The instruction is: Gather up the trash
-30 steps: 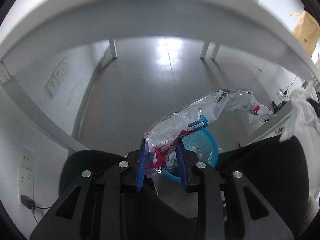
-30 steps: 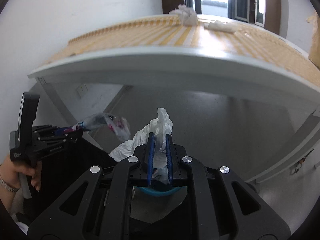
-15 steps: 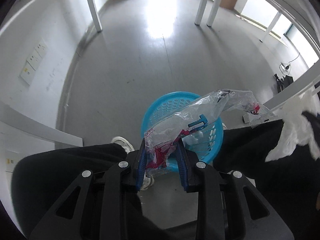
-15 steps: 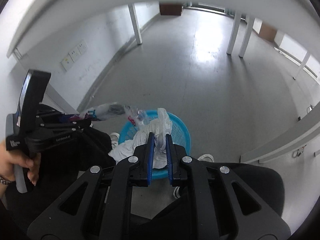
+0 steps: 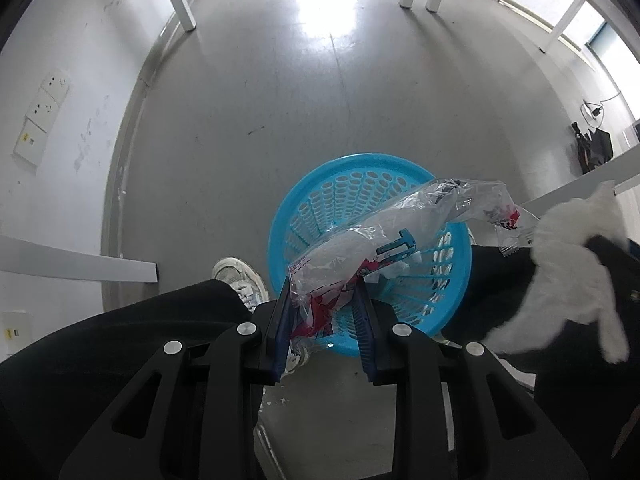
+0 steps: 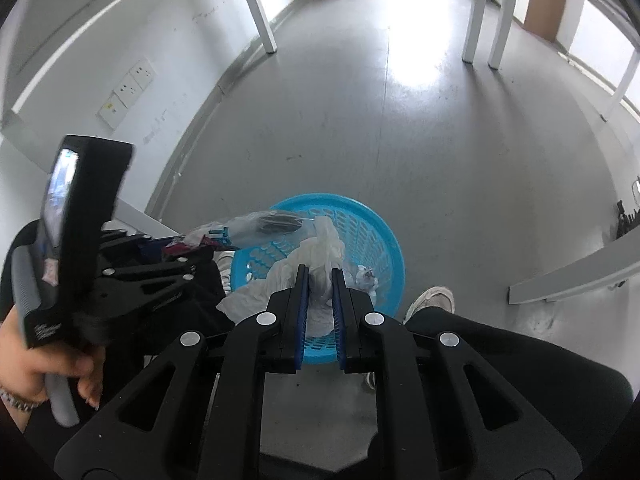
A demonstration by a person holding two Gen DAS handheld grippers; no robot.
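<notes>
A round blue plastic basket (image 5: 320, 208) stands on the grey floor, also in the right wrist view (image 6: 372, 232), with some white trash inside. My left gripper (image 5: 323, 292) is shut on a clear plastic wrapper (image 5: 400, 224) with red print, held over the basket's near rim. In the right wrist view the wrapper (image 6: 256, 226) reaches over the basket from the left. My right gripper (image 6: 320, 276) is shut on a crumpled white tissue (image 6: 316, 252), held above the basket's near side. The tissue shows at the right in the left wrist view (image 5: 568, 264).
White table legs (image 6: 260, 12) stand at the far side of the floor. A white table rail (image 5: 76, 264) runs at the left and another (image 6: 576, 276) at the right. The person's white shoes (image 5: 236, 276) and black trousers flank the basket. Wall sockets (image 6: 128, 92) sit at the left.
Both grippers have tilted down from the table edge to face the floor and now hang over the blue basket. Each keeps hold of its piece of trash.
</notes>
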